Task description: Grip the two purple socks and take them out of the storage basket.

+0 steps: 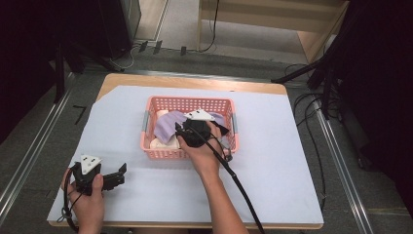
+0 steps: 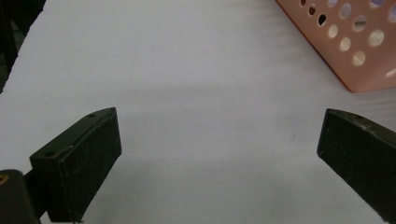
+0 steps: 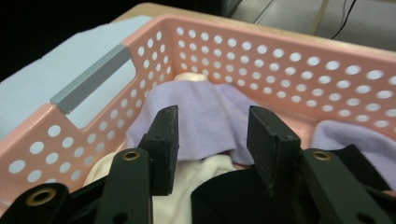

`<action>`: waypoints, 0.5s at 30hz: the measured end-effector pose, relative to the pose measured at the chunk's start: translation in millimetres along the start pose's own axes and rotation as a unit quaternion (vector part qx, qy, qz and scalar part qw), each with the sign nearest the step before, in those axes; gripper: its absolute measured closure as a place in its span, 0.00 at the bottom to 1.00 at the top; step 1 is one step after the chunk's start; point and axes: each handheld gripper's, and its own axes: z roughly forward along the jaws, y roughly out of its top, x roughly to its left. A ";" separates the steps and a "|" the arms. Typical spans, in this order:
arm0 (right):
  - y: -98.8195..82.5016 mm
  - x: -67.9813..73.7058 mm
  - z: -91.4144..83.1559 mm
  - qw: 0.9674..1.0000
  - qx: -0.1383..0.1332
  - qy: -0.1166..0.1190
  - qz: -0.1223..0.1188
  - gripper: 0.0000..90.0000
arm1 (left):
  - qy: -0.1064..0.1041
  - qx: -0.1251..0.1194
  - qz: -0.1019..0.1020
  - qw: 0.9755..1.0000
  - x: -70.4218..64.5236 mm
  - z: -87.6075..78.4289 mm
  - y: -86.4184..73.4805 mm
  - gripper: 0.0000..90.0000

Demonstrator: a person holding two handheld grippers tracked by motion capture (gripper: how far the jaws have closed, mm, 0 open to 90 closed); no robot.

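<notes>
Pink basket [image 1: 187,103], lilac cloth [image 3: 205,112]

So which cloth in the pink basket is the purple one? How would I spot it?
Look at the pink basket in the middle of the white-covered table. Inside is a pile of cloths. The purple cloth lies draped on top toward the back, just past the right gripper and its fingers; its neighbours are cream and black.

A wooden tabletop [image 1: 195,81] under a pale sheet [image 1: 272,161] stands on grey floor [image 1: 29,161]. Black cables [image 1: 311,131] trail beside it. Light wooden furniture [image 1: 272,24] stands behind.
</notes>
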 end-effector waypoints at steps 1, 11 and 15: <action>0.0 2.1 3.3 1.000 0.004 -0.001 0.001 0.61 | -0.002 -0.003 0.004 1.000 -0.3 -1.3 -0.4 0.01; 2.8 27.3 35.0 0.998 0.054 -0.006 0.001 0.60 | -0.025 -0.036 -0.006 0.999 3.4 -6.8 -3.7 0.01; 2.0 27.2 46.3 0.994 0.109 -0.019 0.005 0.59 | -0.027 -0.034 -0.005 0.999 3.6 -6.6 -3.5 0.01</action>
